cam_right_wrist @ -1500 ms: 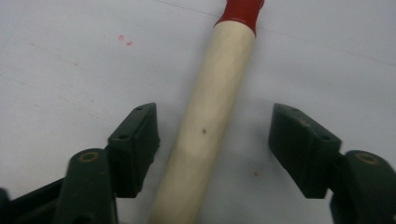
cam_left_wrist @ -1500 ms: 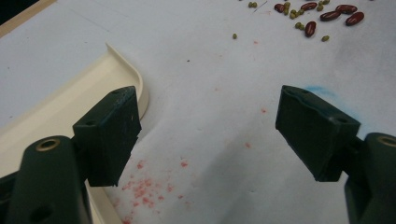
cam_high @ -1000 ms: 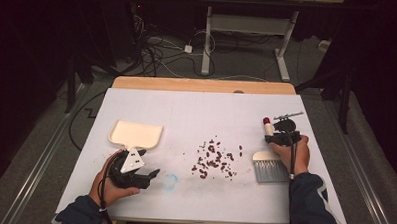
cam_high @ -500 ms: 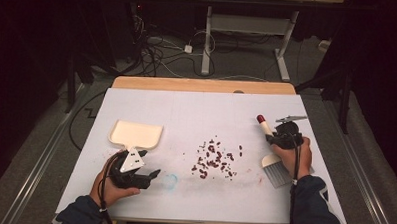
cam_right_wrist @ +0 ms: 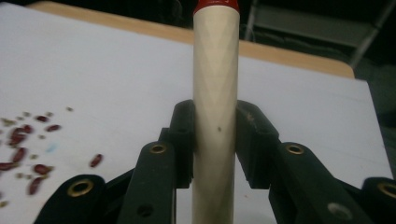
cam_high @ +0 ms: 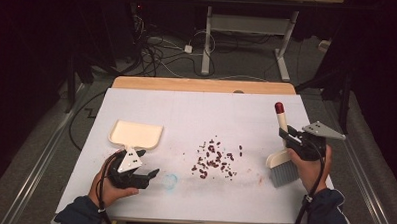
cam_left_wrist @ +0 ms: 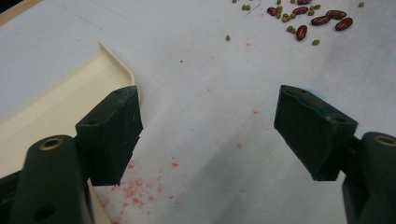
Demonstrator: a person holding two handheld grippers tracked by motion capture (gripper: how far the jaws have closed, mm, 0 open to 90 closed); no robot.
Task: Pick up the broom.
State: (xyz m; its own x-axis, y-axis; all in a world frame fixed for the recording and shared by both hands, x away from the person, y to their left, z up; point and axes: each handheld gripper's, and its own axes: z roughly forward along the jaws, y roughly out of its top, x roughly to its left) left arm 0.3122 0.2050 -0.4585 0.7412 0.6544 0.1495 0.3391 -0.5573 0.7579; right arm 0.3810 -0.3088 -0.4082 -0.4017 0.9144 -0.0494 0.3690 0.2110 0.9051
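Now the right gripper (cam_high: 291, 137) clamps the brush (cam_high: 283, 162) handle at frame right. Left gripper (cam_high: 149, 176) gapes empty beside the dustpan (cam_high: 135, 134). A hasty sweep could scatter the beans (cam_high: 215, 160).

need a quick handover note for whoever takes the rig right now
Right tongs: shut on the brush handle, bristles low over the table's right side.
Left tongs: open, holding nothing, just beside the dustpan.
Beans: scattered mid-table, between pan and brush.
Done: brush picked up.
Left: grasp the dustpan, sweep the beans into it.
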